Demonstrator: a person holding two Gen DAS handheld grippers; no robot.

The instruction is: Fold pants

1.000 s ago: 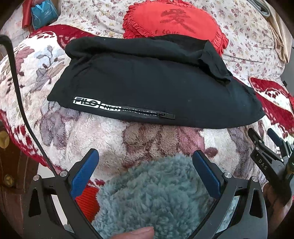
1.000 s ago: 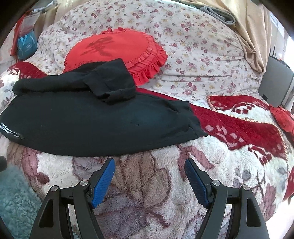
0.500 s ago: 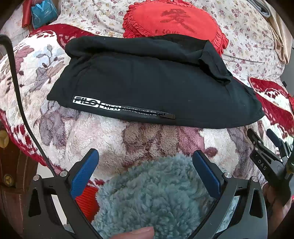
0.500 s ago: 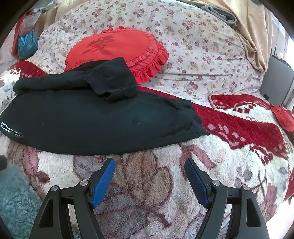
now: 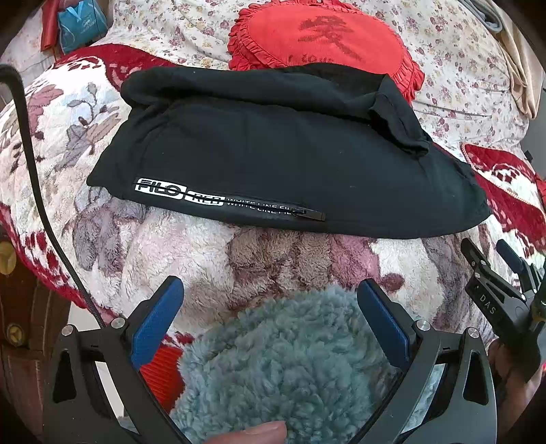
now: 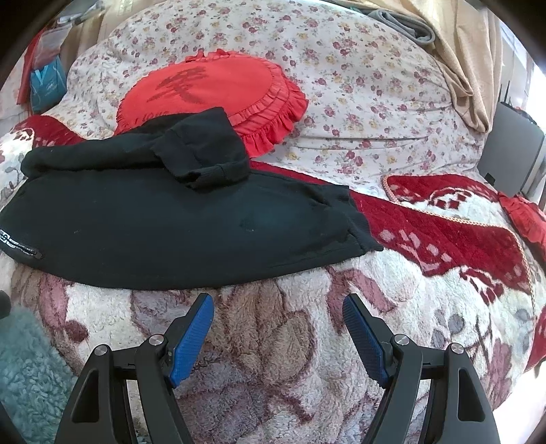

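A bed filled both views, covered by a fleecy blanket (image 5: 191,246) patterned with dull pink flowers and dark red patches; a black cable (image 5: 37,191) ran down the far left of the left wrist view; a teal packet (image 5: 80,25) sat at the top left near the head of the bed. The black pants (image 5: 273,160) lay folded into a wide, flat bundle across the middle of the blanket, well apart from both claws; a white printed logo (image 5: 177,193) and a small zipper pull (image 5: 307,214) ran along the near edge; a loose flap of the black cloth lay turned over along the far side. Behind the pants, and partly overlapped by them, lay a round red cushion (image 5: 324,37) with a frilled rim, resting on a flowered sheet (image 6: 375,95).

The left claw (image 5: 269,322) hung spread wide and empty, its blue-padded fingers (image 5: 157,321) either side of a fluffy grey-green sleeve (image 5: 283,369); a fingertip showed at the bottom edge. The right claw (image 6: 278,336) was likewise spread wide and empty above bare blanket, just short of the pants' near edge (image 6: 191,273); it also appeared at the right edge of the left view, gripped by a hand (image 5: 512,372). Beige cloth (image 6: 467,61) hung at the top right.
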